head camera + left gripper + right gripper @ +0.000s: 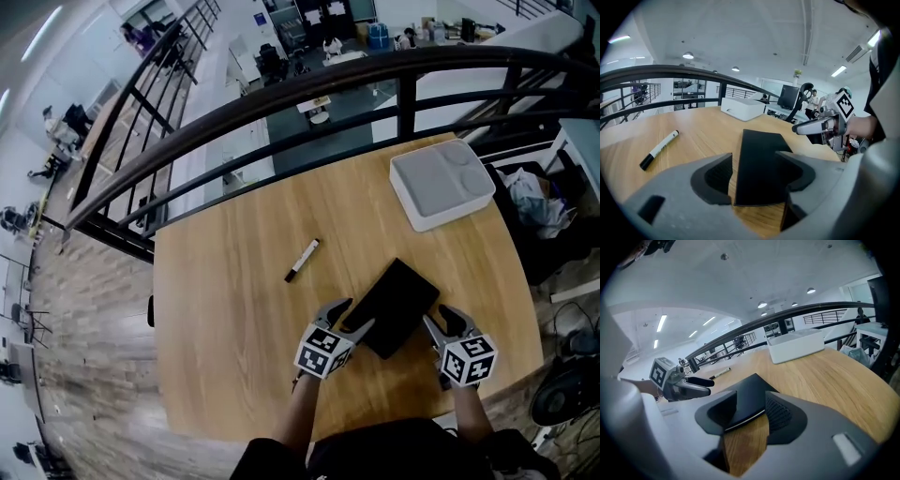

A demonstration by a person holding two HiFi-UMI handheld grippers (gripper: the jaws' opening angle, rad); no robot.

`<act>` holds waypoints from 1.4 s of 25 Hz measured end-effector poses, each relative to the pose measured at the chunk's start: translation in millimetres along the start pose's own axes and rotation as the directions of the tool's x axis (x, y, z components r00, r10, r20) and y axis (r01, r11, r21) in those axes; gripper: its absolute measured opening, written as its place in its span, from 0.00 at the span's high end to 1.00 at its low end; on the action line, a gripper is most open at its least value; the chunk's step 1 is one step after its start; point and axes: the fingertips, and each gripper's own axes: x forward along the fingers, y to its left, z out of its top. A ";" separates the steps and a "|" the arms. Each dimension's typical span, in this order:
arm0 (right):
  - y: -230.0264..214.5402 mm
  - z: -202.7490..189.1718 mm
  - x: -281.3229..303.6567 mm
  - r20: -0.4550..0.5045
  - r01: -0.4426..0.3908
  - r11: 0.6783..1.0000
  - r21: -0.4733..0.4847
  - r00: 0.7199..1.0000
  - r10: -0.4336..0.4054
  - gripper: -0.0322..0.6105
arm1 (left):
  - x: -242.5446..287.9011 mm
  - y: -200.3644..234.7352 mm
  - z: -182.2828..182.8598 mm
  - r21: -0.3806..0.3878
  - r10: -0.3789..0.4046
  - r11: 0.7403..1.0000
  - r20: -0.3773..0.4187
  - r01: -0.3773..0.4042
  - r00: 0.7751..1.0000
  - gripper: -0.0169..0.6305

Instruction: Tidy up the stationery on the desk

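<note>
A flat black notebook [394, 305] lies at an angle on the wooden desk [234, 309], near its front edge. My left gripper [352, 319] is at the notebook's near left corner, jaws apart, with the notebook's [759, 164] end showing in the gap. My right gripper [443, 322] is at its right edge, also open, and the notebook's [750, 397] corner with a pale page edge runs between the jaws. A black-and-white marker [302, 260] lies loose to the left of the notebook, seen as the marker [658, 150] in the left gripper view.
A white rectangular box [441, 183] stands at the desk's far right corner. A dark curved railing [309, 103] runs behind the desk's far edge, with a drop to a lower floor beyond. Bags and cables [534, 202] lie on the floor at the right.
</note>
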 end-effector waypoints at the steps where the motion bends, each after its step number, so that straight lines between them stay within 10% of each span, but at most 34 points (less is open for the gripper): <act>1: -1.6 -0.9 1.7 -0.004 0.004 1.000 -0.001 1.000 -0.004 0.67 | 2.7 0.6 -1.2 -0.001 -0.003 1.000 -0.005 0.003 1.000 0.53; 35: -1.2 -37.8 41.9 -0.198 0.011 0.998 -0.059 0.980 -0.022 0.58 | 17.8 -7.9 -39.0 -0.034 -0.036 0.999 -0.179 0.030 0.983 0.51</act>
